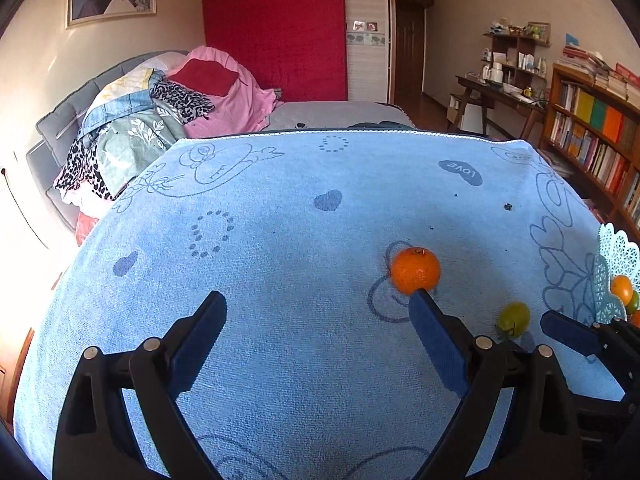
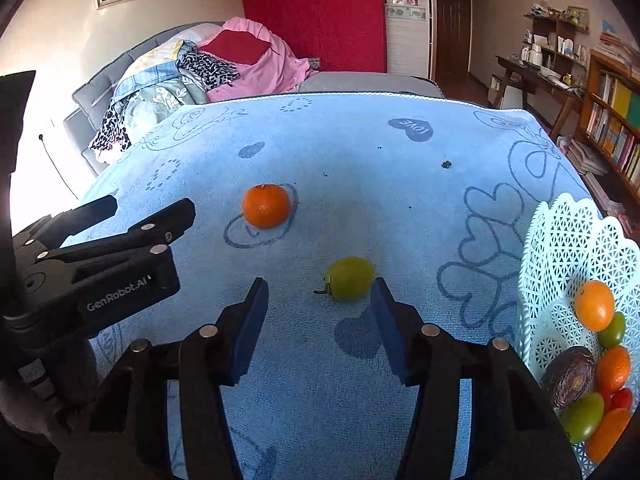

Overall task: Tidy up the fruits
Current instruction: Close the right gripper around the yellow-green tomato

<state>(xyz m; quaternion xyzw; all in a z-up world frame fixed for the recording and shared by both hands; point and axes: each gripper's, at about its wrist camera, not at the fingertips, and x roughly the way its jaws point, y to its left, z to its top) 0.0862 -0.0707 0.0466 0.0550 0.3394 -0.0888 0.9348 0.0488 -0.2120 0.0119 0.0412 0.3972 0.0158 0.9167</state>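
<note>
Left tongs (image 1: 316, 320), seen in the left wrist view, stand wide open with nothing between the pads, tilted down over the blue towel (image 1: 280, 240) that covers the bench. An orange mandarin (image 1: 415, 270) sits just beyond the tip of the right-hand finger (image 1: 434, 340), close enough that I cannot tell whether they touch. Further toward the bench's right edge lies a green fruit (image 1: 514, 319), with the right tongs (image 1: 568, 332) coming in beside it and the white lattice basket (image 1: 616, 256) at the edge itself.

From the right wrist view, the right tongs (image 2: 318, 304) are partly open and empty, pitched steeply down at the towel (image 2: 360, 152). The green fruit (image 2: 349, 279), small, smooth and stemmed, perhaps a green tomato, lies between and just ahead of the fingertips; neither pad presses on it. The mandarin (image 2: 265, 205) rests further toward the far edge, and the left tongs (image 2: 132, 216) hover at the left, well apart from the fruit. The basket (image 2: 560, 240) at the right edge already holds orange, green, red and one dark brown fruit.

The fruit is round and slick on soft towelling, so a pad meeting it off-centre would likely squirt it forward or roll it toward the mandarin. Closing too hard could bruise it. The steep pitch may also drive the fingertips into the towel and drag it.
</note>
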